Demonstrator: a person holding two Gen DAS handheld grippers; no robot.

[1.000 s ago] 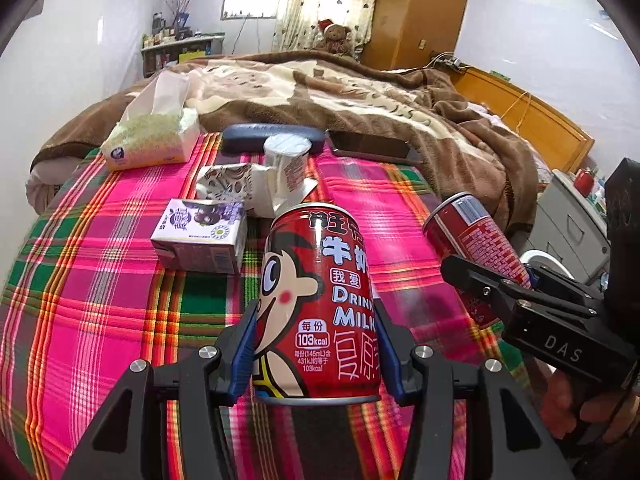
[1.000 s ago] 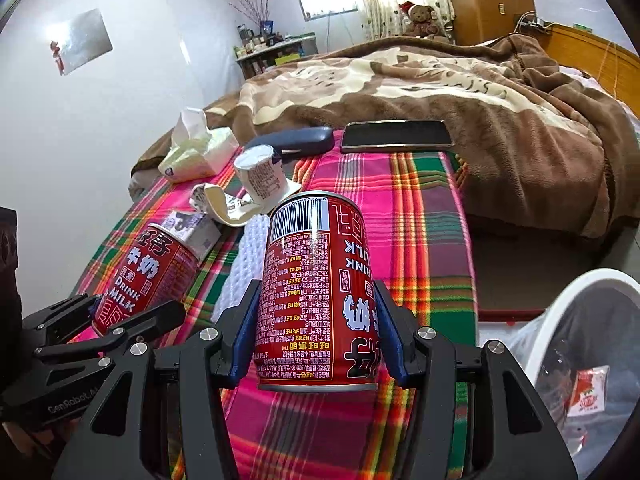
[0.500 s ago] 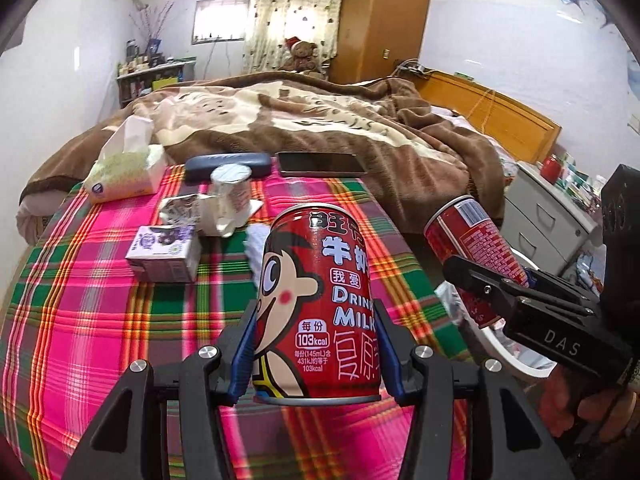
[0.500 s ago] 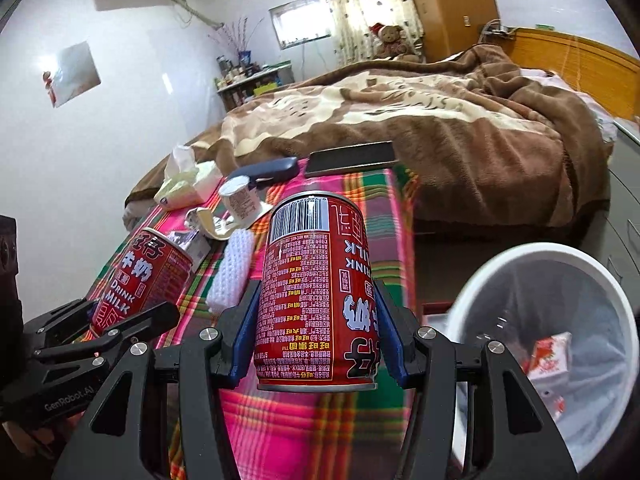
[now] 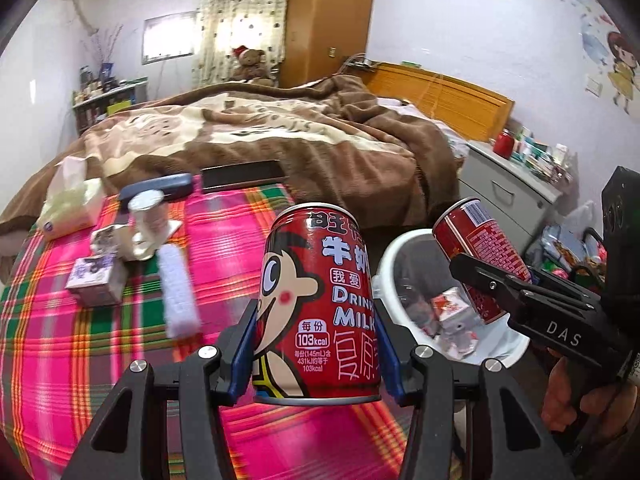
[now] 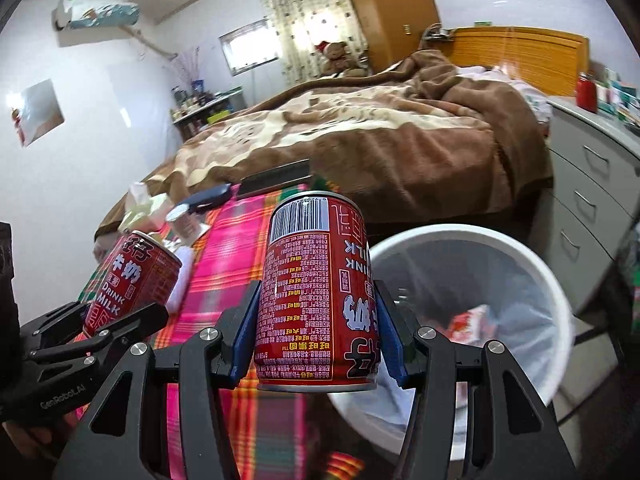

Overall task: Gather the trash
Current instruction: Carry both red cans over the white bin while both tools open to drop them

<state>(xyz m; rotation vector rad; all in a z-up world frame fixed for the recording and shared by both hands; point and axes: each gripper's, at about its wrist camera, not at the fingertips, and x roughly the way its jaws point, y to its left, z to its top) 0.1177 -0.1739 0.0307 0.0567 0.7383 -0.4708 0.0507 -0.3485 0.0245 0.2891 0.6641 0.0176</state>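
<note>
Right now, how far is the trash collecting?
Done: a few cartons already lie in the bin. In hand: the left gripper and the right gripper each clamp a red can, near the bin but not yet dropped. Left: the purple carton and the cup on the plaid cloth.

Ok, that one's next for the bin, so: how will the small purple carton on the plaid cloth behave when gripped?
The purple carton is probably light and likely empty, so it should lift easily. Its thin paperboard walls may crumple between the pads. Flat-sided and lying low on the plaid cloth, it seems unlikely to roll.
</note>
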